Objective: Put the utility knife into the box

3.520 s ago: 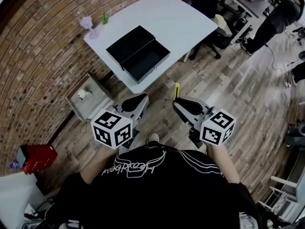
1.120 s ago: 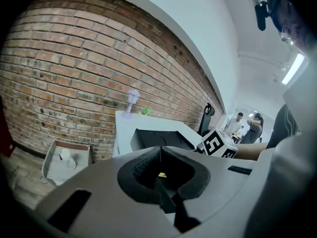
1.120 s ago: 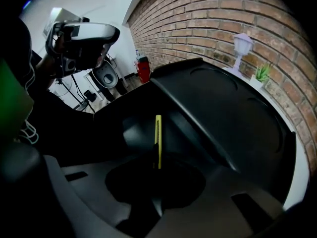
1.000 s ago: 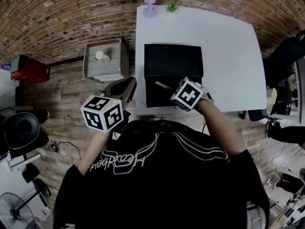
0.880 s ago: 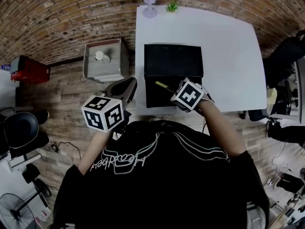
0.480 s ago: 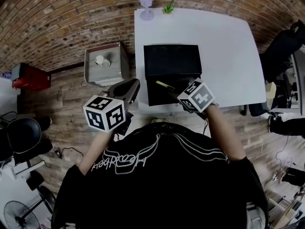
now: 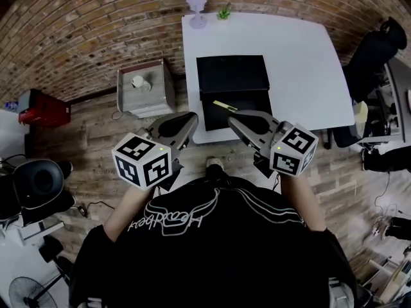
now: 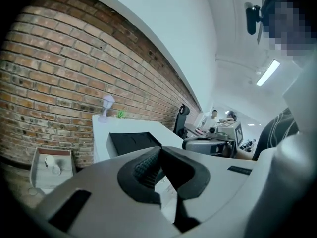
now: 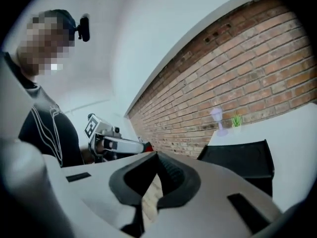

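The white table (image 7: 302,56) carries an open black box (image 7: 232,76) just beyond the fingertips (image 7: 241,122) — farther off, a lilac goblet (image 7: 196,5) and green sprig (image 7: 223,11).

- The left gripper (image 7: 191,117) is held at the near edge of the white table (image 7: 302,63), jaws seen pressed together with nothing between them.
- The right gripper (image 7: 232,117) is held beside it at the same table edge, jaws likewise closed and empty.
- Both forearms are seen tucked close to the torso, the gripper tips angled toward each other.
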The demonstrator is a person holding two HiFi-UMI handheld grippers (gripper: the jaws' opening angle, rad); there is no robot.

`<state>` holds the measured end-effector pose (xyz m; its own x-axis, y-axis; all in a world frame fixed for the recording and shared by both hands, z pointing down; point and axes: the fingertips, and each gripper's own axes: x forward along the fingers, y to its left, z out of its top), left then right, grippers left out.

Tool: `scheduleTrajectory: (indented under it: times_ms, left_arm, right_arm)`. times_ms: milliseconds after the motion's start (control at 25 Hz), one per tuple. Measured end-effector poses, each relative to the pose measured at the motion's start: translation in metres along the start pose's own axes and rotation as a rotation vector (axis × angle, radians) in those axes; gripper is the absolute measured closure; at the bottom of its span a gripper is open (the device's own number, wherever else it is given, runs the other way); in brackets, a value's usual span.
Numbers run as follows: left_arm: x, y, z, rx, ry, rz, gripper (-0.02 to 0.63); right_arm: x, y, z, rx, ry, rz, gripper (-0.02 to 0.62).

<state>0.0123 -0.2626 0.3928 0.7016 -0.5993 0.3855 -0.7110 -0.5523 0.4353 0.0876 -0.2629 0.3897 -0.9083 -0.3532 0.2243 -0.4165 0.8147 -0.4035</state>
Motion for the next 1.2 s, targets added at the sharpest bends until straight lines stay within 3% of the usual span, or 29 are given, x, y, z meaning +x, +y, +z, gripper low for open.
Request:
scheduleTrajectory:
  times_ms: [280,480,1200]
  left_arm:
    - [-0.024,-0.043,0.001,0.056,-0.057,-0.124,0.572]
    - [-0.031,-0.056,0.002,0.084,-0.09,-0.161,0.571]
    - [-0.024,-0.056,-0.004,0.079,-0.066,-0.126,0.571]
  right_arm:
    - [-0.024,0.037,0.01,0.011,-0.126,-0.037,0.594]
    - [-0.034,0.045,0.012,0.04,-0.165,-0.068,0.594]
    - [-0.035,0.05,0.002,-0.006,-0.097,-0.054,0.594]
